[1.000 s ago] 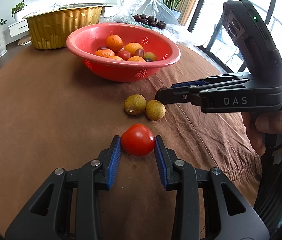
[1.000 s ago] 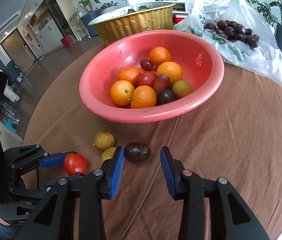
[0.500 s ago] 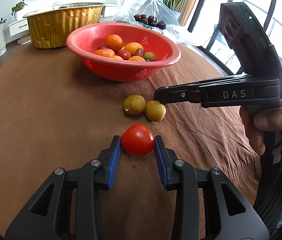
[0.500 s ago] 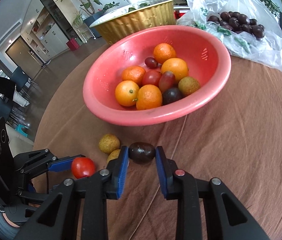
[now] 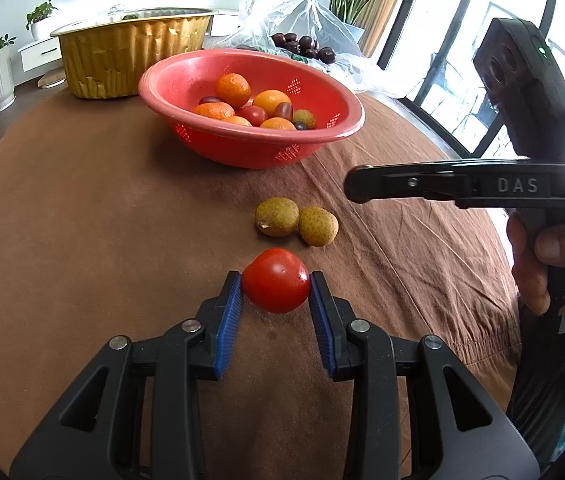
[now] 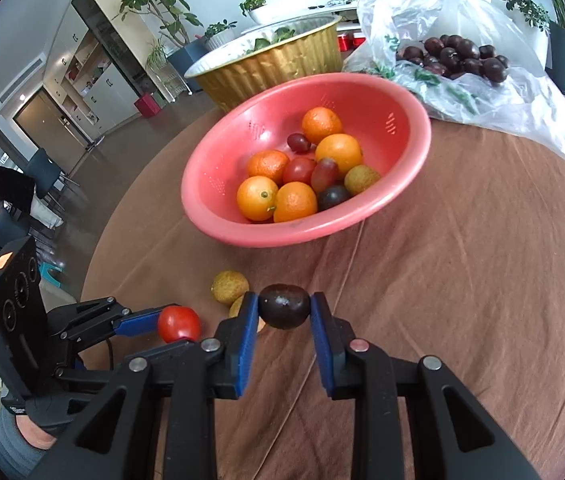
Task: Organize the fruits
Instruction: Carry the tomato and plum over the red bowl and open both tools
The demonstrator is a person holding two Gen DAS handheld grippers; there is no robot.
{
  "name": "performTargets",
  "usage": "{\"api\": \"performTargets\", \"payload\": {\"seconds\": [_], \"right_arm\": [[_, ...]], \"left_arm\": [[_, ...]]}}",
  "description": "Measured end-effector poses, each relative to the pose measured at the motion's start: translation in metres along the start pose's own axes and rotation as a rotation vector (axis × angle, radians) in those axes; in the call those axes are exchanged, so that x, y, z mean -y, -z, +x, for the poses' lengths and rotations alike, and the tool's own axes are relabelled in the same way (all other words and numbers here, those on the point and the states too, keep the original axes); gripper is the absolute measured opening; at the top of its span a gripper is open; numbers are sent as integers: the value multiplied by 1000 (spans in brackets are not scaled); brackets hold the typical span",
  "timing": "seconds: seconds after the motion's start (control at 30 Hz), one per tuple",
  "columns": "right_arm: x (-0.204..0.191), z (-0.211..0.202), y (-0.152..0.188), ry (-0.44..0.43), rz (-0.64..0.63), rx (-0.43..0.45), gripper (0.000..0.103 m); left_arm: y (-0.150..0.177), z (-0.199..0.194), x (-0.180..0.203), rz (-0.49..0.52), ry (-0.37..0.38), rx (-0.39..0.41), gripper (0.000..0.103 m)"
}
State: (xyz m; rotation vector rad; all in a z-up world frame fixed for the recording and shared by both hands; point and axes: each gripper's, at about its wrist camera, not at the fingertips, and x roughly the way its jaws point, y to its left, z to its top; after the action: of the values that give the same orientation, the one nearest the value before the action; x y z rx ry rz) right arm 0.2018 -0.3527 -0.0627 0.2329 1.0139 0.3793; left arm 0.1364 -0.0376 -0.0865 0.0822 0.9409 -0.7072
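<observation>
My left gripper is shut on a red tomato low over the brown tablecloth. Just beyond it lie two yellow-green fruits side by side. The right gripper is shut on a dark purple plum, held slightly above the cloth. In the left wrist view the right gripper shows side-on at the right, above the two fruits. A red colander bowl with oranges, tomatoes and other small fruit stands farther back.
Behind the bowl stand a gold foil tray and a clear plastic bag holding several dark plums. A person's hand grips the right gripper's handle. The round table's edge curves off on both sides.
The right gripper's jaws closed on the dark plum and lifted it a little off the cloth, drawing back from the two yellow-green fruits. The left gripper and its tomato stayed put.
</observation>
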Motion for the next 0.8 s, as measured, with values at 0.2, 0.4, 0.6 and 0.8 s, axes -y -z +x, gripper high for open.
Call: {"api": "performTargets", "payload": {"seconds": [0.2,0.4,0.6,0.8], "right_arm": [[13,-31,-7,14,29,72,29],[35,-59,-29,66,92,164,29],[30,-60,-61,86,78,206,29],[17,-31,-86,96,31,172,29]], "left_arm": [[-15,-15,-7,-23,3,40,31],[-49,-28,-14,5,-35,75,31],[-95,-20,-16,55,-60,87,31],[-139,12,-20,68,-62,64,31]]}}
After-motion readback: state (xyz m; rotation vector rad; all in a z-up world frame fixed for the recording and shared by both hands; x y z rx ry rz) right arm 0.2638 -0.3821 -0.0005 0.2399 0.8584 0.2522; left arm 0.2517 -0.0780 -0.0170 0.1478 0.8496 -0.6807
